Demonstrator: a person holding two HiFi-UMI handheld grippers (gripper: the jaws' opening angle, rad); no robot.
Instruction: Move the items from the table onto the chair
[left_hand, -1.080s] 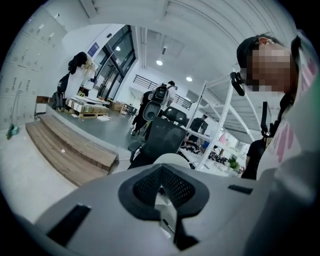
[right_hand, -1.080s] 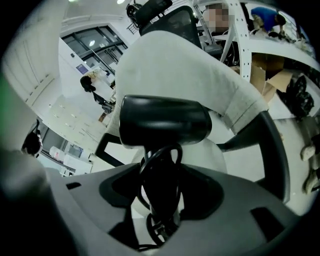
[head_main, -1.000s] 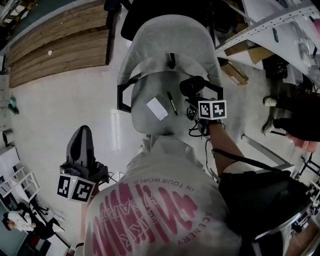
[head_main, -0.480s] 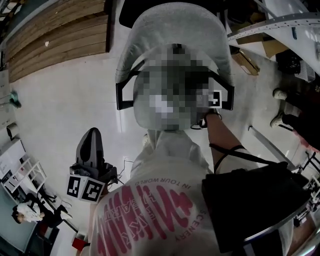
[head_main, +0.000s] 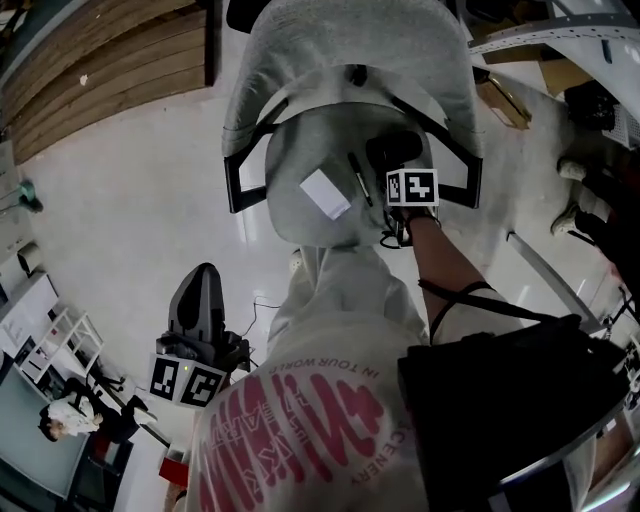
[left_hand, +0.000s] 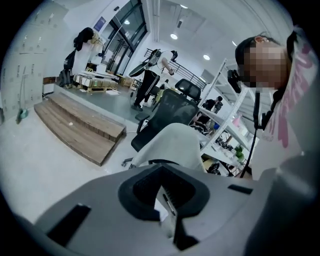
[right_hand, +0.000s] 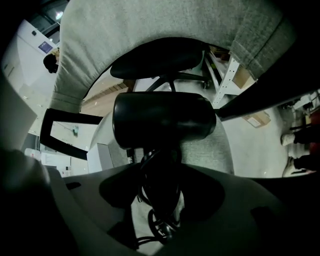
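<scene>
A grey chair (head_main: 300, 140) stands in front of me, with a white card (head_main: 325, 193) and a black pen (head_main: 355, 178) lying on its seat. My right gripper (head_main: 398, 172) points steeply down over the seat's right side. It is shut on the handle of a black hair dryer (head_main: 392, 150). In the right gripper view the dryer's barrel (right_hand: 162, 120) lies across the jaws, and its coiled cord (right_hand: 160, 227) hangs below. My left gripper (head_main: 203, 276) hangs low at my left side, away from the chair. Its jaws are open with nothing between them (left_hand: 165, 200).
Black armrests (head_main: 240, 175) flank the seat and a tall backrest (head_main: 350, 50) rises behind it. A wooden platform (head_main: 100, 70) lies on the floor at far left. Shelving (head_main: 560, 40), a cardboard box (head_main: 505, 100) and someone's shoes (head_main: 575, 170) are at right.
My right gripper has sunk with the hair dryer closer to the chair seat. The left gripper has dropped a little lower at my side.
</scene>
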